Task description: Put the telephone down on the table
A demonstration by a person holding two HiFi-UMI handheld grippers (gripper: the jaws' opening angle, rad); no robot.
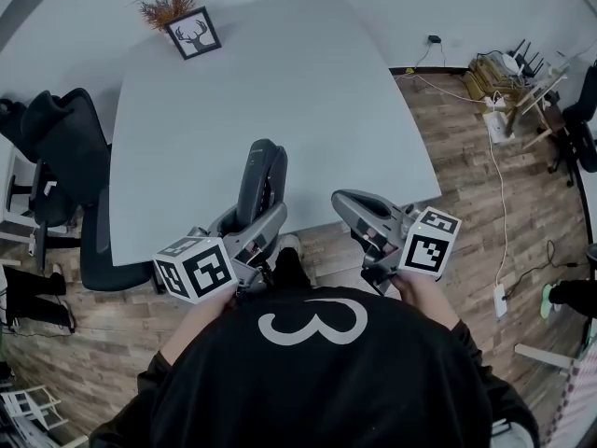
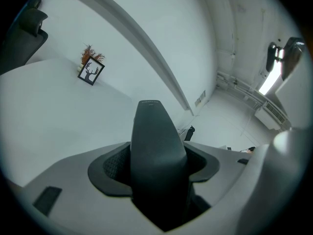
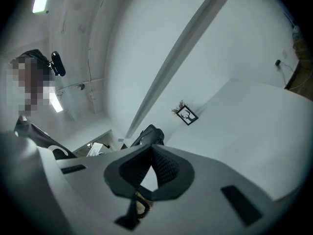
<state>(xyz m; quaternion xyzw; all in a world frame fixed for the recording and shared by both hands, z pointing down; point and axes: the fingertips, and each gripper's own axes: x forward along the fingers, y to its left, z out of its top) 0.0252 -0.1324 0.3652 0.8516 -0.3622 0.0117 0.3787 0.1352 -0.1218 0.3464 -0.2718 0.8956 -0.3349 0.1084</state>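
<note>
A dark grey telephone handset (image 1: 260,177) stands tilted just above the near edge of the pale grey table (image 1: 280,82). My left gripper (image 1: 262,224) is shut on its lower half. In the left gripper view the handset (image 2: 155,146) rises between the two dark pads and fills the gap. My right gripper (image 1: 349,203) hovers to the right of the handset over the table's near edge, jaws together with nothing in them. In the right gripper view my right gripper (image 3: 150,153) has its pads meeting at the tips, the handset (image 3: 149,132) shows beyond them, and a coiled cord (image 3: 142,207) hangs below.
A framed deer picture (image 1: 194,34) and a dried plant (image 1: 168,6) stand at the table's far left corner. Black office chairs (image 1: 58,161) are at the left side. Cables and a wooden rack (image 1: 508,82) lie on the wood floor to the right.
</note>
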